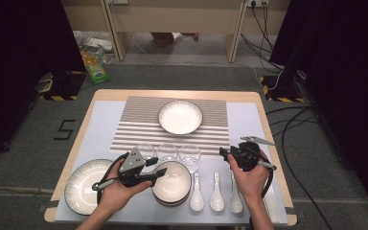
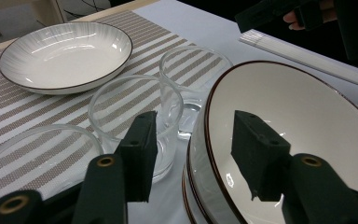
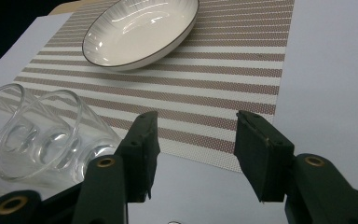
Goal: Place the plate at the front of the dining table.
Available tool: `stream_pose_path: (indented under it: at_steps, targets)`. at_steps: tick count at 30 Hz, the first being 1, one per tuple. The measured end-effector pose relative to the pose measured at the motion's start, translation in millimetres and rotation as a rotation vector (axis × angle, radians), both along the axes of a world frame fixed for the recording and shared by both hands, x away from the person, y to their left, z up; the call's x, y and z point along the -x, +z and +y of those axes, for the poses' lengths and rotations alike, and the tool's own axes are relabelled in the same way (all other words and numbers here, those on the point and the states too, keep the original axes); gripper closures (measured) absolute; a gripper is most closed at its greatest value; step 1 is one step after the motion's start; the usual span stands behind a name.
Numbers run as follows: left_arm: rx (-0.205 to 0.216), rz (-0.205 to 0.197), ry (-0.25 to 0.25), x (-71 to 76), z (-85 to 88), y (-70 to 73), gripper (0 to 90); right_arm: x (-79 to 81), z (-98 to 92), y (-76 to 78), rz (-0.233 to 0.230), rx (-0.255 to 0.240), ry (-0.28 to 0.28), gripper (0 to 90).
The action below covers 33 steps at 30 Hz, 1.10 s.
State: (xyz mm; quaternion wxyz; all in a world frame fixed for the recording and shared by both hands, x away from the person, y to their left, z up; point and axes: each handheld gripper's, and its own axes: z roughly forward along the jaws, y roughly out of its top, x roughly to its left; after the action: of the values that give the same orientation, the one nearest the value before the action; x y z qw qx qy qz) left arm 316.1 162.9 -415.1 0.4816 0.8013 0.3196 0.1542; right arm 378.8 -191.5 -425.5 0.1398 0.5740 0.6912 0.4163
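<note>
likely the left gripper point(image 2: 191, 161), jaws parted astride the top bowl's rim point(image 2: 209, 140) but not yet clamping, could clip the nearby glass point(image 2: 135, 116) and tip it.

Just past the black left gripper point(image 2: 193, 158) sits a stack of white ceramic bowls with brown rims point(image 2: 279, 140), beside three clear glass cups point(image 2: 135, 116). Beyond lies a brown-and-white striped woven placemat point(image 2: 23, 107) bearing a white ribbed plate with a dark rim point(image 2: 65, 53). Three white ceramic spoons point(image 1: 215, 194) lie near the black right gripper point(image 3: 193, 154).
</note>
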Motion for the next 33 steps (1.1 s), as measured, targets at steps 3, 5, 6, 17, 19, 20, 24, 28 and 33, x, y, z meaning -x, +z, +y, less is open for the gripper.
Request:
stream_pose_path:
  at_steps: [3, 5, 6, 17, 19, 20, 24, 28, 33]
  targets:
    - [-0.002, -0.001, 0.003, 1.1, -1.3, -1.2, 56.2, -0.3, 0.6, -0.3, 0.004, -0.001, 0.001, 49.6]
    - [-0.009, -0.002, 0.004, 1.4, -2.1, -2.5, 58.5, -0.3, 1.3, -0.5, 0.007, -0.007, 0.004, 49.6]
    - [-0.015, -0.001, 0.004, 1.3, -2.1, -3.5, 59.3, -0.5, 1.3, -0.6, 0.004, -0.003, 0.005, 49.6]
    - [-0.026, 0.013, -0.003, 0.7, -5.2, -5.7, 68.0, -1.1, 1.9, -1.6, 0.006, -0.011, 0.01, 49.7]
    - [-0.036, 0.013, -0.004, 0.4, -5.2, -6.1, 68.7, -1.1, 2.1, -1.6, 0.01, -0.009, 0.009, 49.7]
    - [-0.041, 0.015, -0.002, 0.5, -5.2, -6.1, 69.2, -1.0, 2.3, -1.6, 0.013, -0.01, 0.008, 49.7]
    - [-0.038, 0.02, -0.006, -0.3, -6.2, -7.5, 70.6, -1.1, 2.4, -1.8, 0.011, -0.009, 0.009, 49.8]
    - [-0.048, 0.024, -0.015, -1.3, -7.7, -7.0, 72.2, -1.3, 2.1, -2.4, 0.015, -0.01, 0.011, 49.9]
    - [-0.064, 0.022, -0.007, -2.4, -9.8, -5.9, 74.6, -1.7, 1.8, -3.7, 0.016, -0.008, 0.009, 49.9]
